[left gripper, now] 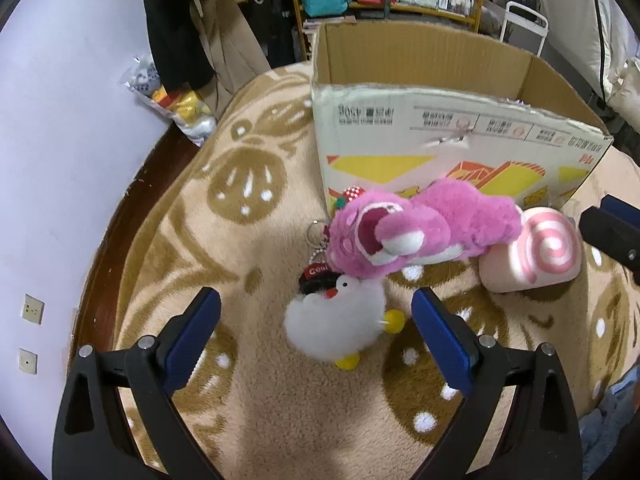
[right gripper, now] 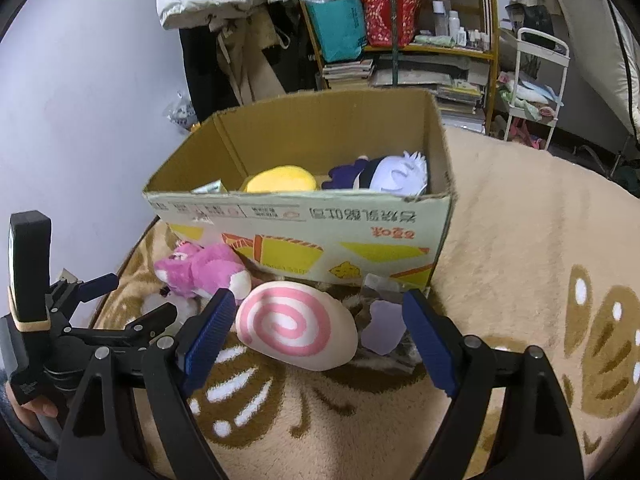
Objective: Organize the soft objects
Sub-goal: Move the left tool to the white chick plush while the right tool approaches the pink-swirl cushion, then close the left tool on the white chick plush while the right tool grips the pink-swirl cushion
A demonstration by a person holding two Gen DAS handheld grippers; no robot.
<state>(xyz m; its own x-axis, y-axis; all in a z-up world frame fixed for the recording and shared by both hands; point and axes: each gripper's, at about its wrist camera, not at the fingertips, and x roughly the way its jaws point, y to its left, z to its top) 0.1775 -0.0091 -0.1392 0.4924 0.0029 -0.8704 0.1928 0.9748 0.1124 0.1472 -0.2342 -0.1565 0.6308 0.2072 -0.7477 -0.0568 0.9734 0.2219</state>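
A pink plush bear point(left gripper: 424, 228) lies on the carpet against the cardboard box point(left gripper: 400, 132). In front of it sits a white fluffy duck keychain point(left gripper: 336, 320) with yellow feet. My left gripper point(left gripper: 316, 308) is open above the carpet, and the duck lies between its fingers, untouched. To the right rests a pink-swirl roll plush point(left gripper: 536, 252). In the right wrist view my right gripper point(right gripper: 320, 316) is open around that roll plush point(right gripper: 296, 324), pads apart from it. The box point(right gripper: 320, 216) holds a yellow plush point(right gripper: 282, 180) and a white-and-purple plush point(right gripper: 392, 174). The pink bear point(right gripper: 204, 268) lies left of the roll.
A pale lilac piece in clear wrapping point(right gripper: 384, 320) lies right of the roll, by the box corner. A bag of plush items point(left gripper: 176, 104) leans on the left wall. Shelves point(right gripper: 400, 20) and hanging coats point(left gripper: 192, 20) stand behind the box. The patterned beige carpet point(right gripper: 520, 240) stretches to the right.
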